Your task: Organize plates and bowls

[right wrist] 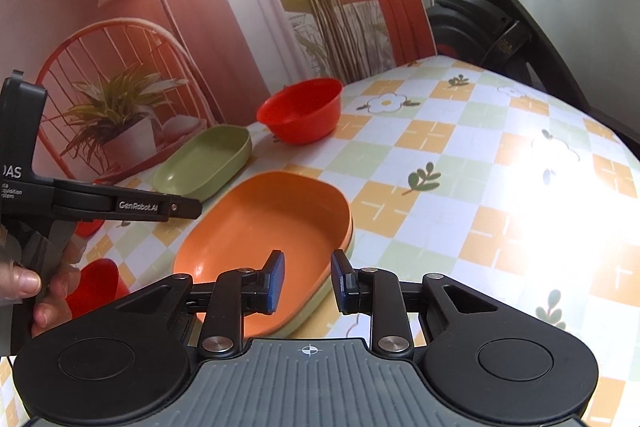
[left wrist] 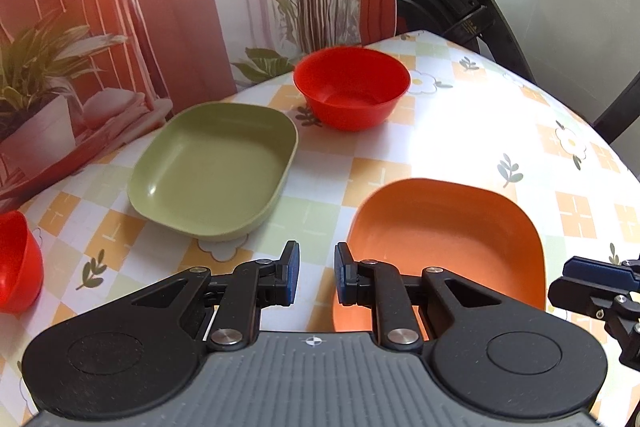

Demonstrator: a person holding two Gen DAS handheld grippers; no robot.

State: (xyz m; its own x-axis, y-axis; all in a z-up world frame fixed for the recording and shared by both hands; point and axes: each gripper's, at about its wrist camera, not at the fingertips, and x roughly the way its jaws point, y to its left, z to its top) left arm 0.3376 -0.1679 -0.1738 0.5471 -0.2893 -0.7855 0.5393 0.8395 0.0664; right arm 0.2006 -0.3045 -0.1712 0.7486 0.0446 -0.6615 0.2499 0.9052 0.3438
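Stacked: orange plate (right wrist: 264, 247) on a green one.
Loose: green plate (left wrist: 212, 167) at 11 o'clock, red bowls (left wrist: 352, 87) apart.
Claws: left claw (left wrist: 317, 277) and right claw (right wrist: 307, 281) spread, empty.

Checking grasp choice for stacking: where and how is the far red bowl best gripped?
Probably the near rim of the far red bowl, one finger inside and one outside, approached from above. It stands upright and open, its thin wall fits either open gripper, and its near side is unobstructed.

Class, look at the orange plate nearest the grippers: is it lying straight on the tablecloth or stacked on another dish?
Stacked. In the right wrist view, the orange rounded-rectangle plastic plate shows a pale green rim beneath its near edge.
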